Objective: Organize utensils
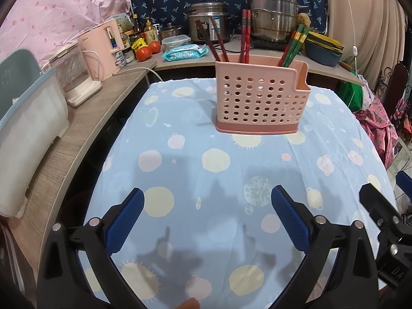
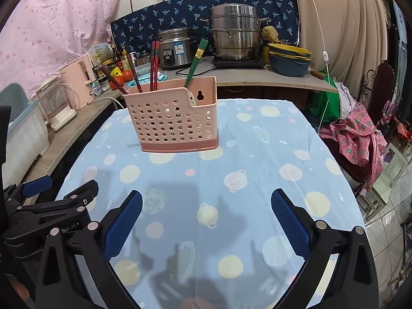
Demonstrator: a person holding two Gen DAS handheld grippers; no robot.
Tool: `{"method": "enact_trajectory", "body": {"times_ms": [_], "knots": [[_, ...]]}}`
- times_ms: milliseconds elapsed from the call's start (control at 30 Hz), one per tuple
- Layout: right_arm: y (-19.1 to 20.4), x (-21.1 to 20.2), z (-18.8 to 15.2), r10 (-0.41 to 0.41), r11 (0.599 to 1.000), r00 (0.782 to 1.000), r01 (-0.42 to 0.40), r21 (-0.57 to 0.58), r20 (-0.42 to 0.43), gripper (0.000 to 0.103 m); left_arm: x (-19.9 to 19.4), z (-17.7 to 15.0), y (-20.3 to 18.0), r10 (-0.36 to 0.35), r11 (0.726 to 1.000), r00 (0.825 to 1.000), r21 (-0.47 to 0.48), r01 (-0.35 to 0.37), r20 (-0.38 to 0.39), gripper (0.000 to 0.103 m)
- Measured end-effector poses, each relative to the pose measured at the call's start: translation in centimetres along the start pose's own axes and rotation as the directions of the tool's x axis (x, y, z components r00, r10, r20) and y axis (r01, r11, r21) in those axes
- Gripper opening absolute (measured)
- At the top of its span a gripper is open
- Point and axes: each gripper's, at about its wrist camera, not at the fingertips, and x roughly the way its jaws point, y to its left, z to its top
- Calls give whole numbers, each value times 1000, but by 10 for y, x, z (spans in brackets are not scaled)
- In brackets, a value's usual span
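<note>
A pink perforated utensil holder stands upright on the blue patterned tablecloth, also in the right wrist view. Dark brown chopsticks, red chopsticks and green chopsticks stand in it; the right wrist view shows the red and green ones. My left gripper is open and empty, above the cloth near the front. My right gripper is open and empty beside it. Each gripper shows at the edge of the other's view.
A wooden counter at the left carries a white bin, a clear kettle and a pink appliance. At the back stand a rice cooker, a steel steamer pot, stacked bowls and tomatoes. Clothes on a chair are at the right.
</note>
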Motion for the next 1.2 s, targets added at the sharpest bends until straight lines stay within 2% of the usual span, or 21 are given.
{"method": "enact_trajectory", "body": {"times_ms": [233, 1200], "knots": [[-1, 2, -1, -33, 999, 999, 33, -16, 11, 97, 3, -2, 5, 7, 1000, 1000, -6, -7, -6, 95], [4, 6, -9, -28, 999, 1000, 27, -24, -9, 97, 1, -5, 2, 19, 1000, 1000, -1, -19, -1, 96]]}}
